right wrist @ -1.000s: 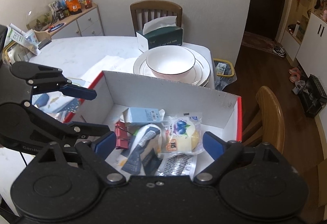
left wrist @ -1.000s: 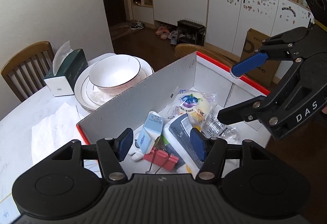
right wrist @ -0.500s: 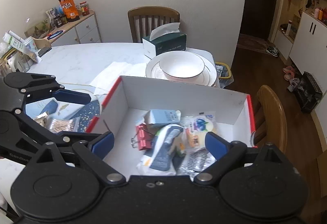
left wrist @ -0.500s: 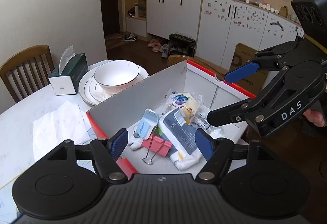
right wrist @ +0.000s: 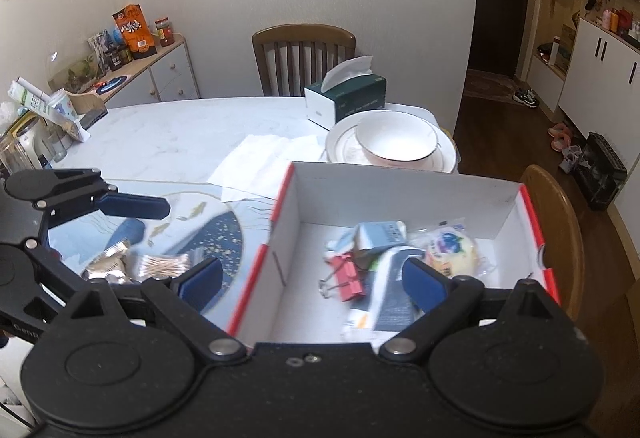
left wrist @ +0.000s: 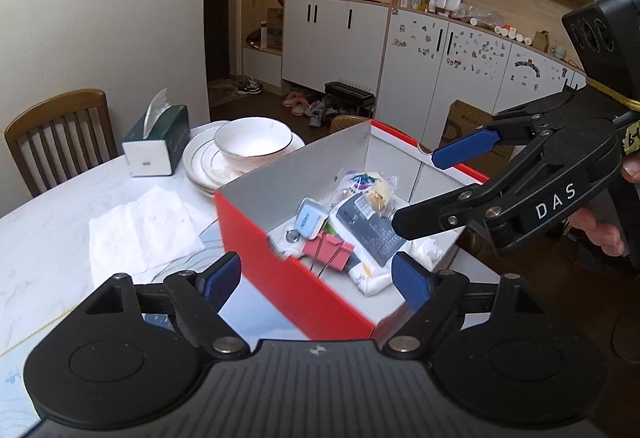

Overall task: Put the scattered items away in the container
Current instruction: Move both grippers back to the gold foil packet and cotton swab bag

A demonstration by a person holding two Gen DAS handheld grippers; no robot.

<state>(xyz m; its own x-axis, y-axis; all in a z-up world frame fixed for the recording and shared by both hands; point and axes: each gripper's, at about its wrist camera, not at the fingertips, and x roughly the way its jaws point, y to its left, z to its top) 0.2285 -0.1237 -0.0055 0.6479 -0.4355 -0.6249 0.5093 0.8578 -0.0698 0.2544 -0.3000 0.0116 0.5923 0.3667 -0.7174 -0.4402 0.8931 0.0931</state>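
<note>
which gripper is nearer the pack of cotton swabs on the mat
Left. The left gripper hangs just above and left of the cotton swabs, jaws open. The right gripper straddles the red box wall, with the swabs just left of its left pad.

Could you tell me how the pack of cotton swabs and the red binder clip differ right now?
The cotton swabs lie outside on the patterned mat; the binder clip lies inside the box. The swabs sit in clear wrap, pale; the clip is bare, red with wire handles. Neither is held: left gripper and right gripper are open.
</note>
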